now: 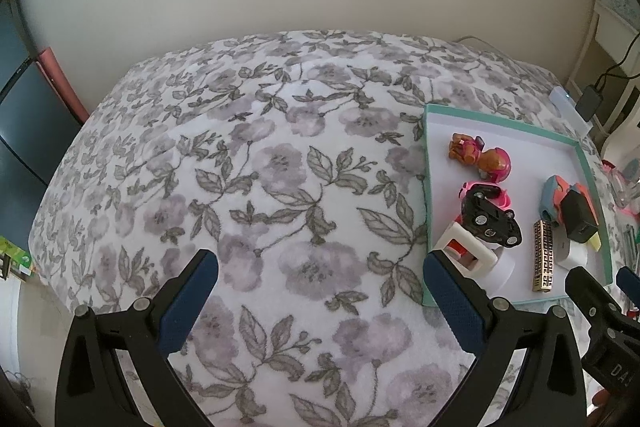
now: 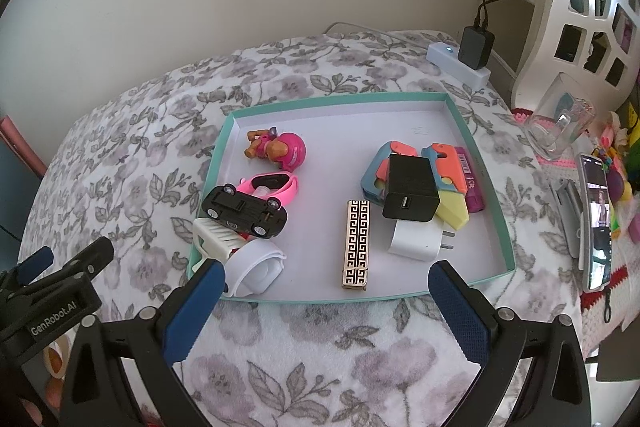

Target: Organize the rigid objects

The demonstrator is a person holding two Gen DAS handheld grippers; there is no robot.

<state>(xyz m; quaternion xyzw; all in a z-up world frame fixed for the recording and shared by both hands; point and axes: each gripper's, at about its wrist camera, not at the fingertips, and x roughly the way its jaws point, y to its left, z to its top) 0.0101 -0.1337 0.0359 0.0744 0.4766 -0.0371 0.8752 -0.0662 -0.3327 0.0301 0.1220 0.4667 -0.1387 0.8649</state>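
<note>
A teal-rimmed white tray [image 2: 486, 195] lies on the floral bedspread and holds several small objects: a pink-helmeted toy figure [image 2: 280, 146], a black toy car [image 2: 245, 211] upside down on a pink toy [image 2: 276, 184], a white comb-like piece [image 2: 216, 235], a white round case [image 2: 256, 267], a gold patterned lighter [image 2: 356, 243], a black charger [image 2: 410, 193] on a white plug [image 2: 416, 241], and orange-blue toys [image 2: 400, 155]. My right gripper [image 2: 326, 291] is open and empty at the tray's near edge. My left gripper [image 1: 320, 279] is open and empty over bare bedspread, left of the tray [image 1: 428, 195].
A white power strip [image 2: 456, 65] with a black adapter lies behind the tray. A clear glass [image 2: 560, 123], a phone [image 2: 598, 219] and colourful small items sit to the right. A white shelf unit stands at far right. The wall is behind the bed.
</note>
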